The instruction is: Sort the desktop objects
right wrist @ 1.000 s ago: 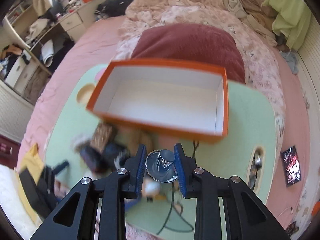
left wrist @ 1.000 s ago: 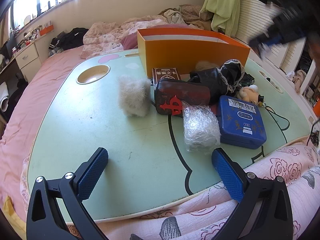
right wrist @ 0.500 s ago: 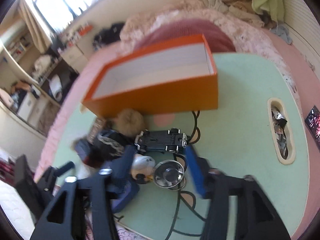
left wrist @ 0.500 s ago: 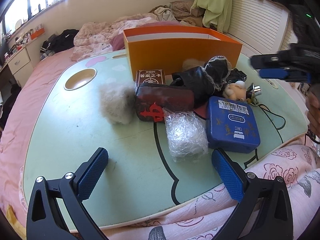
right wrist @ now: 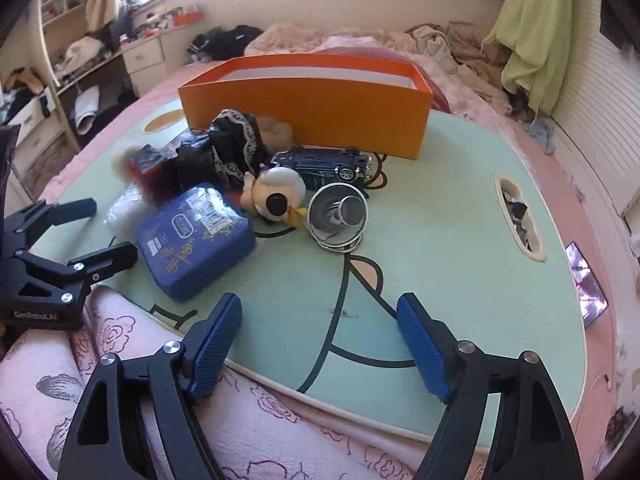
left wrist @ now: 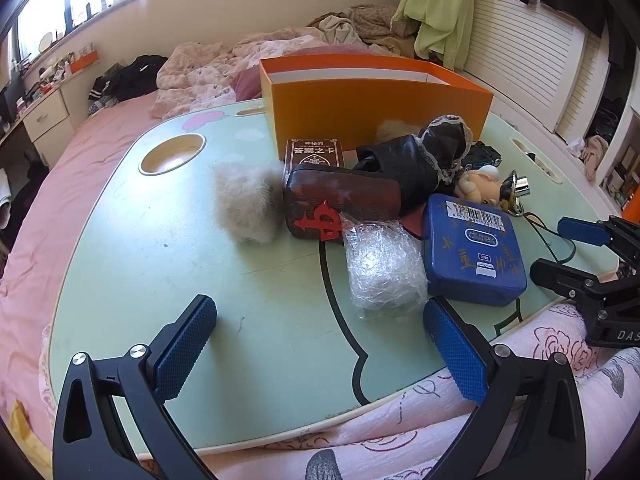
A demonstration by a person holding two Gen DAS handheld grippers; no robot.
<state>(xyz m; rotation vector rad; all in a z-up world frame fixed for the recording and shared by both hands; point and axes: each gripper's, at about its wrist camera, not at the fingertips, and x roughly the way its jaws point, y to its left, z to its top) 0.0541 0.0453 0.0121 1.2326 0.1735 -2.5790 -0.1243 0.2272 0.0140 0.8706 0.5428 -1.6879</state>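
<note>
An orange box (left wrist: 376,98) (right wrist: 308,108) stands open at the back of the green lap table (left wrist: 160,248). In front of it lie a fluffy grey ball (left wrist: 246,210), a brown card box (left wrist: 314,152), a dark red case (left wrist: 340,202), black lace cloth (left wrist: 424,156), a bubble-wrap bundle (left wrist: 382,270), a blue tin (left wrist: 472,248) (right wrist: 192,240), a small doll (right wrist: 276,194), a toy car (right wrist: 328,162) and a metal funnel-like piece (right wrist: 338,214). My left gripper (left wrist: 320,344) is open and empty at the table's near edge. My right gripper (right wrist: 320,344) is open and empty, short of the metal piece.
The table rests on a pink bed with a floral quilt (right wrist: 280,420) under both grippers. A round cup hole (left wrist: 172,154) is at the table's left, a slot with clutter (right wrist: 518,216) at its right. A phone (right wrist: 586,284) lies on the bed.
My right gripper has let go of the metal piece, opened wide, and dropped back to the table's near edge. The metal piece now lies on the table beside the doll. The left gripper shifted slightly.
</note>
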